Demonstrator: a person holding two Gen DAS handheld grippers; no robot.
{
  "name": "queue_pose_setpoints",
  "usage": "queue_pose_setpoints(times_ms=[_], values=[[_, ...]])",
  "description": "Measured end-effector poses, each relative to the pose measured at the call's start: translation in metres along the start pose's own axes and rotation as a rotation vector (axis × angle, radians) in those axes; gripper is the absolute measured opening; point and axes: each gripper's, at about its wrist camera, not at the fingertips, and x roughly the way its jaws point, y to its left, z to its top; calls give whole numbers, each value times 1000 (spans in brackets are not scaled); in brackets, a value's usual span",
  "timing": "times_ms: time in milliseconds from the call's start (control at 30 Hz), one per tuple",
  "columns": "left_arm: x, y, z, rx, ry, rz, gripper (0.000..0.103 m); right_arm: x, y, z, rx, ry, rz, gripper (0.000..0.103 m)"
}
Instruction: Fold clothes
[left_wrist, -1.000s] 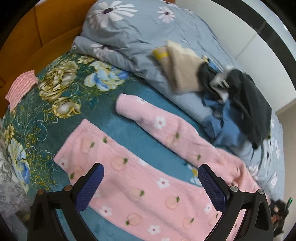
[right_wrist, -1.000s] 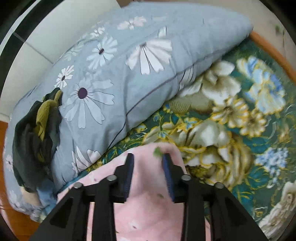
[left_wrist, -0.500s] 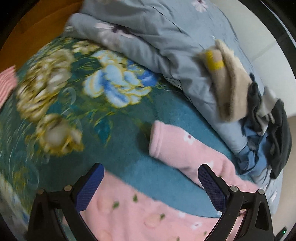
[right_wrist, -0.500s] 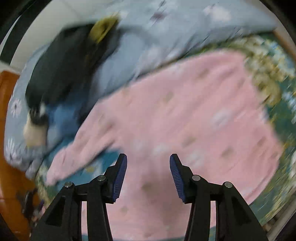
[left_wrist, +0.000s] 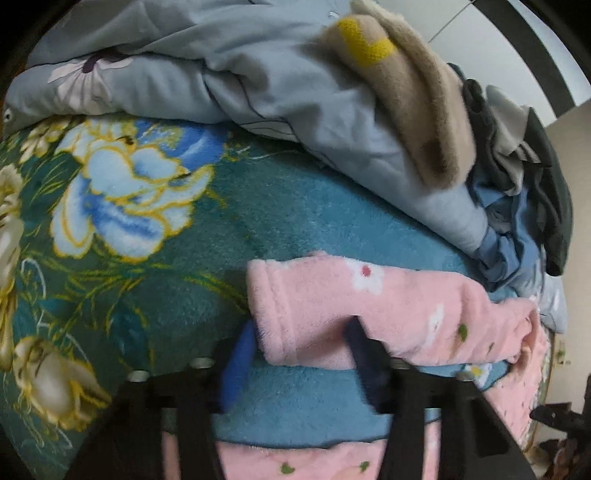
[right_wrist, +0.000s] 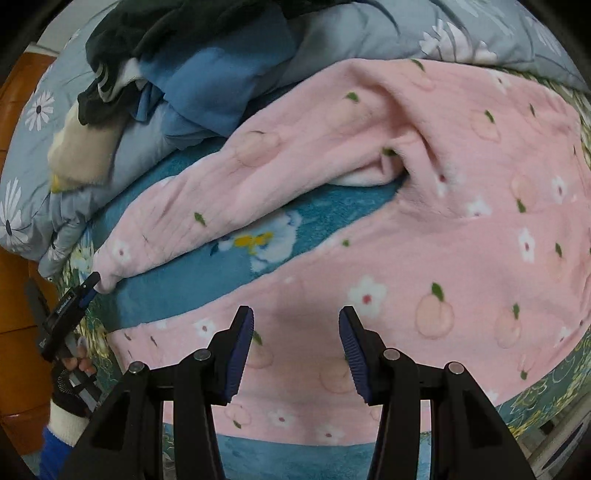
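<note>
Pink fleece pyjama trousers (right_wrist: 443, 258) with peach and flower print lie spread on the teal floral blanket (right_wrist: 207, 288). The far leg (left_wrist: 354, 314) ends in a cuff in the left wrist view. My left gripper (left_wrist: 301, 354) is at that cuff, its jaws on either side of the cuff's corner; a gap still shows between them. It also shows at the cuff in the right wrist view (right_wrist: 86, 291). My right gripper (right_wrist: 295, 350) is open and empty, just above the near leg.
A grey-blue daisy duvet (left_wrist: 229, 66) is heaped behind the trousers. A pile of clothes lies on it: a beige fleece (left_wrist: 417, 96), dark garments (right_wrist: 155, 40) and blue cloth (right_wrist: 221, 74). Wooden furniture (right_wrist: 22, 280) stands at the left.
My left gripper has moved forward to the far leg's cuff and narrowed around it. My right gripper has let go of the pink cloth, opened, and swung over the near leg.
</note>
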Motion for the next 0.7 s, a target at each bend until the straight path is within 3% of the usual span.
queue_pose_setpoints(times_ms=[33, 67, 200, 467, 600, 700], values=[[-1, 1, 1, -3, -4, -10, 31, 1, 2, 1, -2, 0, -2, 49], [-2, 2, 2, -7, -8, -20, 18, 1, 4, 1, -3, 1, -5, 49], [-11, -2, 11, 13, -31, -35, 10, 2, 8, 2, -8, 6, -13, 49], [-72, -40, 73, 71, -194, -105, 9, 0, 4, 1, 0, -4, -7, 49], [-56, -55, 120, 95, -182, -27, 9, 2, 1, 0, 17, -4, 0, 49], [-36, -53, 139, 33, -132, -62, 12, 2, -1, 0, 23, -10, 7, 49]])
